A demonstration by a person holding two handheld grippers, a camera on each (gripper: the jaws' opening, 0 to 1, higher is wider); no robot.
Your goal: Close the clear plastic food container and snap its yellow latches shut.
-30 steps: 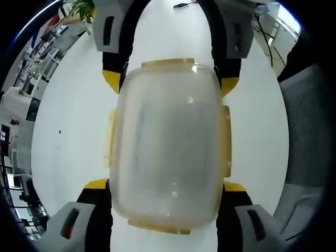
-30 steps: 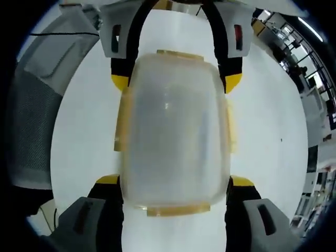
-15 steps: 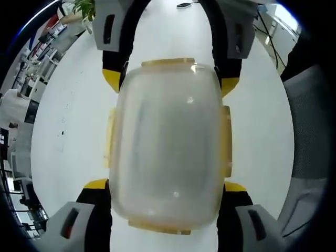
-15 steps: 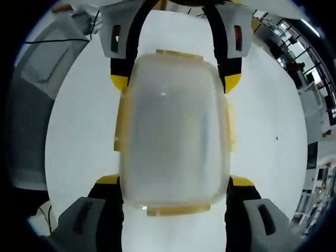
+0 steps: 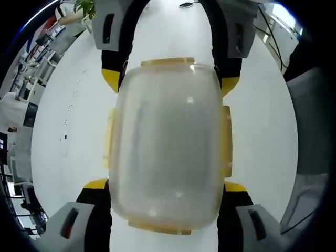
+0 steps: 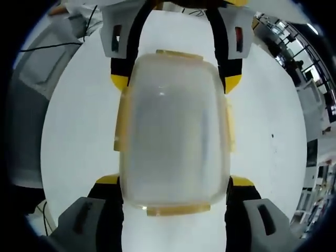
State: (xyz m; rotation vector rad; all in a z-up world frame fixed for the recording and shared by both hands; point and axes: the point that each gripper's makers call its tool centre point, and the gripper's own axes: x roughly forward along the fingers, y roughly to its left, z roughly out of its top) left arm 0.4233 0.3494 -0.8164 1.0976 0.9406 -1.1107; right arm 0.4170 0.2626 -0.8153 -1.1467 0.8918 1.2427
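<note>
A: Two grippers hold one item. In the left gripper view, the left gripper (image 5: 167,186) has its yellow-tipped jaws clamped against the near end of the clear plastic food container (image 5: 167,142), one jaw on each side.

B: Confirmed. In the right gripper view, the right gripper (image 6: 175,181) grips the container (image 6: 175,131) the same way at its near end, jaws pressed to both side walls.

A: Container position: between the two grippers, above the white table (image 5: 68,131), lid seated on the body. Whether the base touches the table cannot be told.

B: Latch status: a yellow latch (image 5: 157,227) lies along the near edge, another yellow latch (image 5: 167,62) along the far edge. Side latches (image 5: 226,142) sit flat against the long walls.

A: Beyond the container, the right gripper (image 5: 170,86) enters the left gripper view from the top, its yellow tips touching the far corners.

B: Likewise, the left gripper (image 6: 176,81) appears at the top of the right gripper view, tips at the far corners.

A: Farther out: a grey chair (image 5: 310,131) beside the table, a potted plant (image 5: 84,8) past its far edge.

B: Office desks (image 6: 315,100) stand in the background.
</note>
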